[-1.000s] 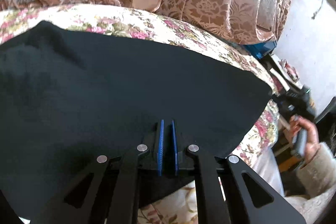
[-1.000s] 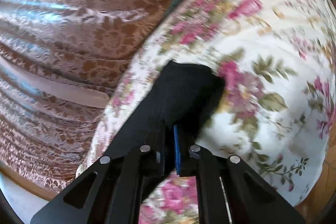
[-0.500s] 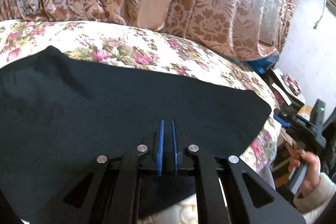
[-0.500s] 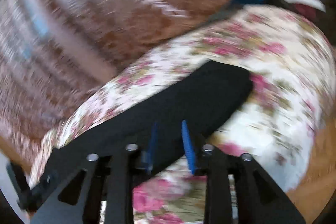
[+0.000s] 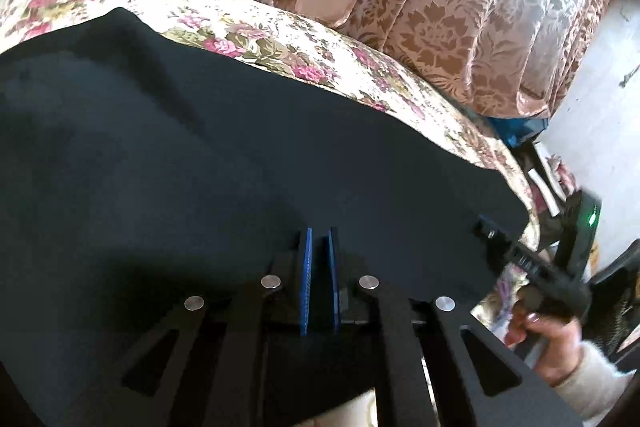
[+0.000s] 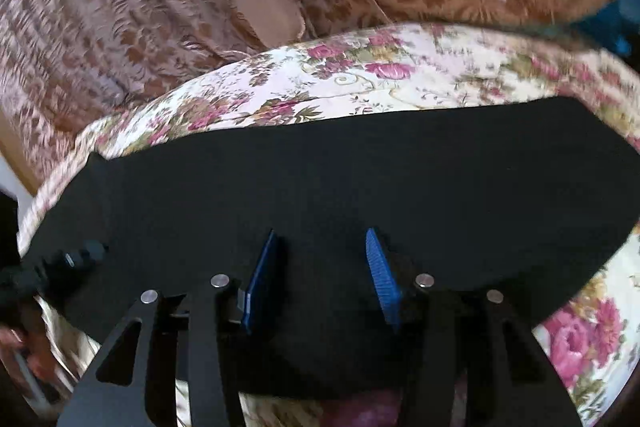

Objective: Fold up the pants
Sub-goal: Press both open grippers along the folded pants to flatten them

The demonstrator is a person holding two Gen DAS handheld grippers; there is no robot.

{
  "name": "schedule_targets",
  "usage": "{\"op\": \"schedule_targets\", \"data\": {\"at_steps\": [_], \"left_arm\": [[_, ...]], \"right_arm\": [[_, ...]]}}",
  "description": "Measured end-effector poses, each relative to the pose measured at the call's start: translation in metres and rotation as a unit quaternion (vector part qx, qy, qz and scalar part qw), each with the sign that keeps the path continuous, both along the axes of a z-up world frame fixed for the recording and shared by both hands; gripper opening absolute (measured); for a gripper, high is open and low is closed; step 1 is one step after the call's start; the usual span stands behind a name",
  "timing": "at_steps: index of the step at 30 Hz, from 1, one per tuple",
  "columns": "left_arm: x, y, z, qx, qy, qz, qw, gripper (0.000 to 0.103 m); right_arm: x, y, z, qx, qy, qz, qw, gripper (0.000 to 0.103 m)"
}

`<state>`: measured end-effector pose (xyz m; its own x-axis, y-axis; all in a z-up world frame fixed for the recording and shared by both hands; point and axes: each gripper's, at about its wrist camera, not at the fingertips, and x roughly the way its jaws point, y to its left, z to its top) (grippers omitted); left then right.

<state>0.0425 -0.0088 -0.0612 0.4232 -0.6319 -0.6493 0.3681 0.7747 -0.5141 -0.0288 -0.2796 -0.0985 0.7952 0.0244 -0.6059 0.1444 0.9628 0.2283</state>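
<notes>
Black pants [image 5: 248, 163] spread flat across floral bedspread [image 5: 280, 39], filling lower left wrist view; hem end toward 3 o'clock. Left gripper [image 5: 319, 279] pinched shut on near edge of pants at 6 o'clock. Right gripper [image 6: 320, 275] opening, blue pads [image 6: 382, 275] apart, over the cloth, not pressing it. Right hand [image 5: 548, 343] at 4 o'clock in left view. Patterned curtain [image 5: 460, 7] at 12 o'clock.
</notes>
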Motion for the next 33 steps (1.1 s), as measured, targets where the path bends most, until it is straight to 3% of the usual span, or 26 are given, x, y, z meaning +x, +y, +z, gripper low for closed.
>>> {"op": "schedule_targets", "data": {"at_steps": [4, 8, 11, 15, 17, 23, 28, 33], "left_arm": [[0.025, 0.024, 0.023, -0.009, -0.004, 0.038, 0.9992, 0.006], [0.074, 0.045, 0.035, 0.028, 0.001, 0.086, 0.9959, 0.006], [0.113, 0.061, 0.03, 0.044, 0.024, 0.118, 0.9918, 0.006], [0.144, 0.065, 0.007, 0.051, 0.037, 0.108, 0.9921, 0.006], [0.144, 0.064, -0.001, 0.048, 0.017, 0.104, 0.9932, 0.006], [0.139, 0.07, -0.008, 0.02, -0.007, 0.107, 0.994, 0.006], [0.123, 0.074, -0.004, 0.013, -0.016, 0.118, 0.9928, 0.006], [0.087, 0.075, -0.003, 0.029, -0.034, 0.124, 0.9913, 0.006]], "right_arm": [[0.0, -0.001, 0.02, 0.046, -0.029, 0.006, 0.999, 0.046], [0.02, 0.016, 0.038, 0.015, -0.043, 0.032, 0.998, 0.046], [0.032, 0.022, 0.034, 0.018, -0.037, 0.037, 0.999, 0.046], [0.049, 0.012, 0.006, 0.056, 0.003, 0.023, 0.998, 0.046], [0.049, 0.007, -0.003, 0.073, -0.005, 0.019, 0.997, 0.046], [0.047, 0.018, -0.006, 0.027, -0.015, 0.023, 0.999, 0.047], [0.034, 0.003, 0.007, 0.08, -0.032, 0.015, 0.996, 0.048], [0.01, -0.028, 0.012, 0.064, -0.03, -0.04, 0.997, 0.049]]}}
